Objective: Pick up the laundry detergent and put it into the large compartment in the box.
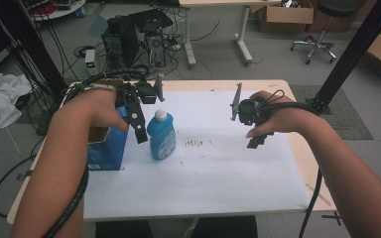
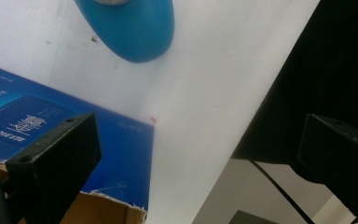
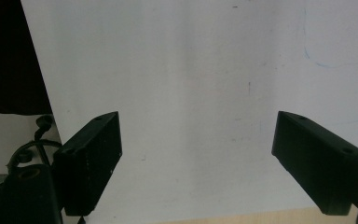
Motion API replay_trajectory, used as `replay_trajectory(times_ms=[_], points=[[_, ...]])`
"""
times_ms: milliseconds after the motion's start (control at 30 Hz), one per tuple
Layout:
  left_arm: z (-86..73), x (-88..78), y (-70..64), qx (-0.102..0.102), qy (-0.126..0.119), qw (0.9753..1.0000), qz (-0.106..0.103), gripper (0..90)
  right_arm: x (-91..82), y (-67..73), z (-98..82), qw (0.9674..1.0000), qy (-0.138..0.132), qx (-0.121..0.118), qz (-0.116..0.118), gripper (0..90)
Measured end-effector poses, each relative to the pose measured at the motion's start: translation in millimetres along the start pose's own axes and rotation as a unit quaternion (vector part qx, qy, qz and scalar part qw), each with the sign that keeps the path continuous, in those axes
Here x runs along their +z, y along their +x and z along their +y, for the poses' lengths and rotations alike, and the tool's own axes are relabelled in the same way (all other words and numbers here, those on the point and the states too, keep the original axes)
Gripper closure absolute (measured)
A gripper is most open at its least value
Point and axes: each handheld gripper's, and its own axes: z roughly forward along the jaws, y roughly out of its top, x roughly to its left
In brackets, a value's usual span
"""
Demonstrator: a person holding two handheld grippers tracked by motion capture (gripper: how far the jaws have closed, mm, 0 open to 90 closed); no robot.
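A blue bottle (image 1: 160, 135) with a white cap stands upright on the white sheet (image 1: 218, 168) at the left of the table. An open blue cardboard box (image 1: 105, 148) stands just left of it. My left gripper (image 1: 138, 124) hovers above the gap between box and bottle, open, with nothing between its jaws. In the left gripper view the bottle (image 2: 130, 28) sits at the top and the box (image 2: 51, 140) lies under the left jaw. My right gripper (image 1: 257, 141) is held over the sheet's right half, open and empty; the right gripper view shows bare sheet (image 3: 191, 93) between its jaws.
The wooden table edge (image 1: 305, 158) runs along the sheet's right side. Faint marks (image 1: 194, 144) dot the sheet's middle. Computers and cables (image 1: 134, 39) sit on the floor behind the table, a black post (image 1: 349, 54) at the right, white cloth (image 1: 0, 99) at the left.
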Motion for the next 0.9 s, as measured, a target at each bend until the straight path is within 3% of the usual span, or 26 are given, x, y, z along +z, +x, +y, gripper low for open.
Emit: replay_trajectory(times_ms=[433,733,900], points=[[6.0,-7.2,0.7,-0.053,-0.025,0.9983,-0.001,0.4,1.7,3.7,1.9,0.9999,-0.006,-0.009,-0.003,15.9],[13.6,-3.7,-1.4,-0.068,-0.030,0.9972,0.005,0.2,3.0,4.3,6.8,0.9999,-0.003,-0.010,-0.005,15.9],[13.7,1.2,0.7,-0.071,-0.038,0.9967,-0.003,0.1,3.7,6.3,7.5,0.9999,0.000,-0.011,-0.006,15.9]])
